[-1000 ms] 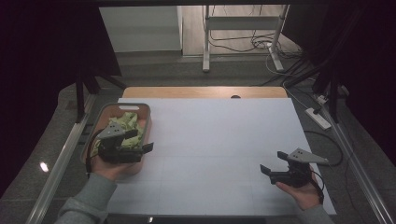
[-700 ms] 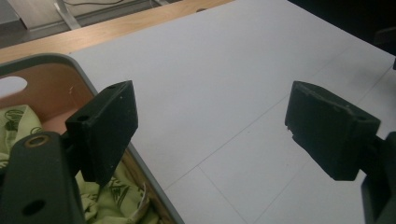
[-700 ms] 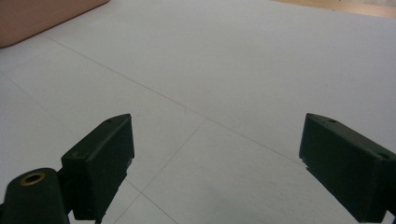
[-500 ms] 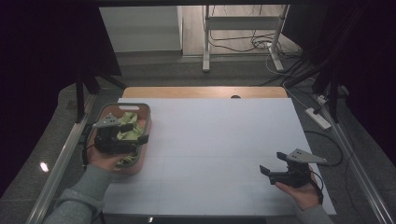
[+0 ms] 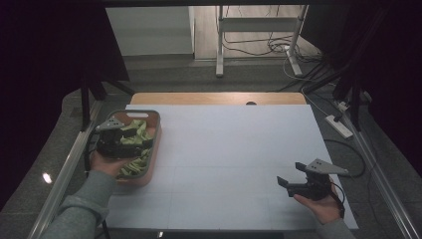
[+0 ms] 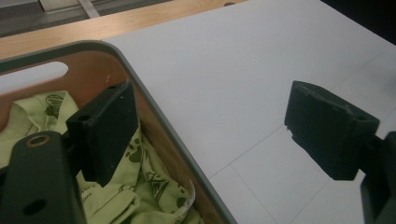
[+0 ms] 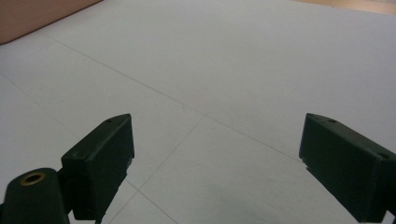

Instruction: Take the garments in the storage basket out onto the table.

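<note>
A brown basket [image 5: 158, 130] with a grey rim sits at the table's left side and holds crumpled light-green patterned cloth [image 5: 135, 134]. My left gripper [image 5: 148, 144] hovers over the basket's right side, open. In the left gripper view the left gripper [image 6: 212, 112] straddles the basket's rim [image 6: 154, 102]: one jaw is over the green cloth [image 6: 140, 191], the other over the white table. Nothing is between the jaws. My right gripper [image 5: 283, 183] rests low over the white surface at the front right, also open and empty [image 7: 217, 135].
A white sheet [image 5: 239, 144] covers the table, with a wooden strip [image 5: 214, 98] along the far edge. Beyond the table stand a metal frame and floor cables; a power strip [image 5: 340, 126] lies off the right edge.
My left gripper has moved a little farther along the basket, away from the person, and turned toward the basket's right rim. The right gripper has stayed put.
</note>
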